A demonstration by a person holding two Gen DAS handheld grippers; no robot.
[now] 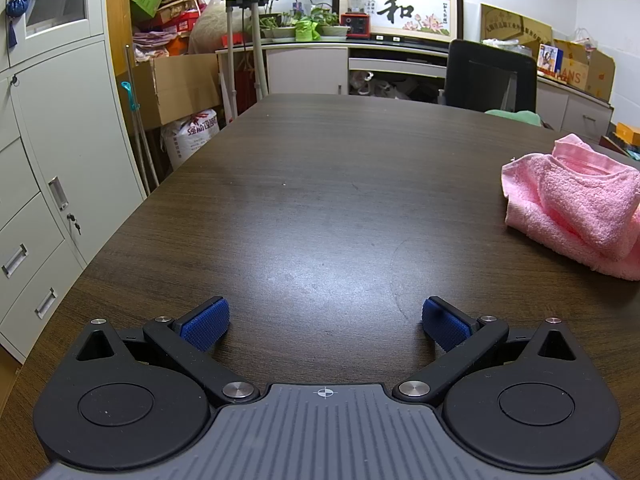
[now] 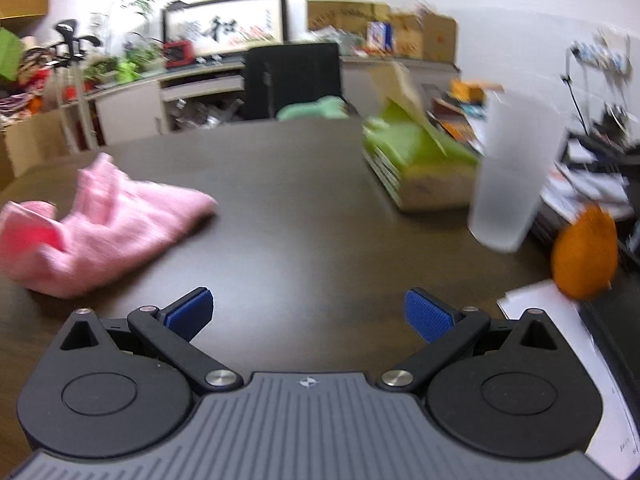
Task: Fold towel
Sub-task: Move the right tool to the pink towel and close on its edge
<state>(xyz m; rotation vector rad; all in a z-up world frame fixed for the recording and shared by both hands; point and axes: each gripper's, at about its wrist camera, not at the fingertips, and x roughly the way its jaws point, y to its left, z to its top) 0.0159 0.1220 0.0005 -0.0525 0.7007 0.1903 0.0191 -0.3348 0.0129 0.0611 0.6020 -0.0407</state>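
Dark wood surface (image 1: 320,200), left tongs (image 1: 325,322) spread wide and empty, pink towel (image 1: 576,204) crumpled off to their right. Right tongs (image 2: 308,314) are wide open and empty too; I'd grab two corners and spread it flat first.

Black grippers (image 1: 325,325), blue ribbed jaws.
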